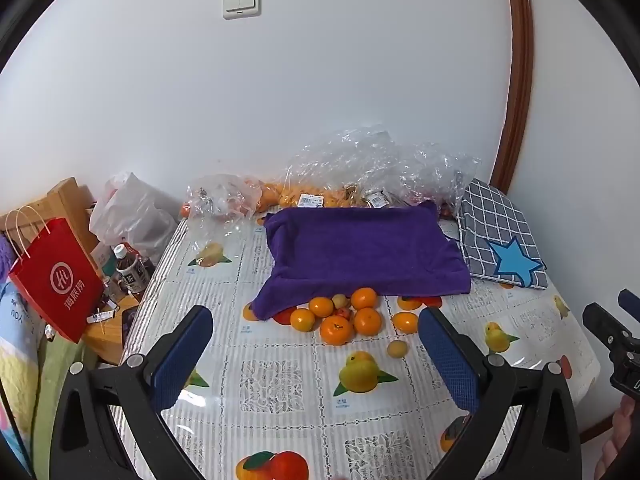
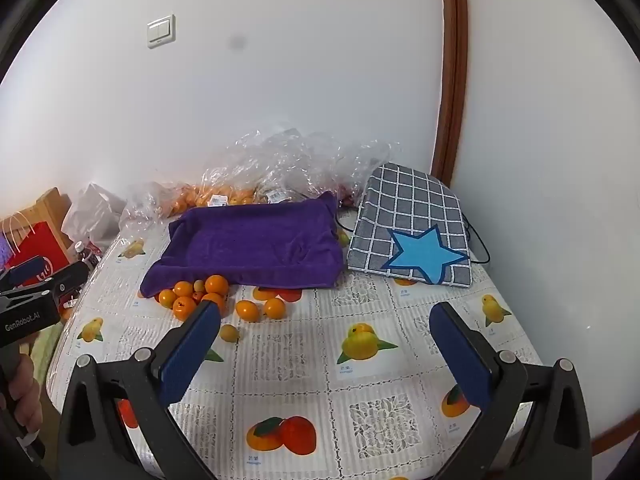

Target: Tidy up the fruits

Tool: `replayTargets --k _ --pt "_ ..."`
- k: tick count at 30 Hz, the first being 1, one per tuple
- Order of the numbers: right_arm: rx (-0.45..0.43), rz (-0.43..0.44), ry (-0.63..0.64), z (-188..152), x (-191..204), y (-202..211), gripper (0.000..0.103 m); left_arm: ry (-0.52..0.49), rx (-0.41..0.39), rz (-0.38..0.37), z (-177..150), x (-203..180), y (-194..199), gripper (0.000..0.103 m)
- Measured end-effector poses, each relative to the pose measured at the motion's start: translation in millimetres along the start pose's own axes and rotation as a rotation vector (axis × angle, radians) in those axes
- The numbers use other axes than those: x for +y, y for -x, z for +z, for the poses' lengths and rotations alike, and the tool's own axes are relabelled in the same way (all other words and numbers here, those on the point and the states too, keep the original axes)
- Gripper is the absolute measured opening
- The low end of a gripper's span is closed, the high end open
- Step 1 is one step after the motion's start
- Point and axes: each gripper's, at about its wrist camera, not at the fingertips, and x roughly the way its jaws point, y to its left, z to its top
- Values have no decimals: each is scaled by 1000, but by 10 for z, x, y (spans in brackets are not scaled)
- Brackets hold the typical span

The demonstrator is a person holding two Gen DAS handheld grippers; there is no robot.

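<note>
Orange fruits (image 1: 340,318) lie clustered on the table (image 1: 288,384) against the front edge of a purple towel (image 1: 360,248); left gripper (image 1: 316,356) and right gripper (image 2: 324,344) hover nearby, jaws spread wide, holding nothing

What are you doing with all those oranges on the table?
A person holds two grippers over the table, sorting fruit. Both the left gripper and right gripper are open and empty. Loose oranges lie by the front edge of a purple towel. More fruit sits in plastic bags by the wall. Nothing is picked up yet.
</note>
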Motion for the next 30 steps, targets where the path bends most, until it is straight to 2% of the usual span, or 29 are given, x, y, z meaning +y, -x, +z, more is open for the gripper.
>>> replayTargets --k 5,6,30 --pt "7 -21 39 8 110 8 103 20 -2 -22 -12 39 17 103" --pt "-12 5 16 -18 39 46 103 17 -4 -25 -19 48 26 103" --pt "-9 23 6 17 57 74 103 21 14 -11 -52 45 4 103"
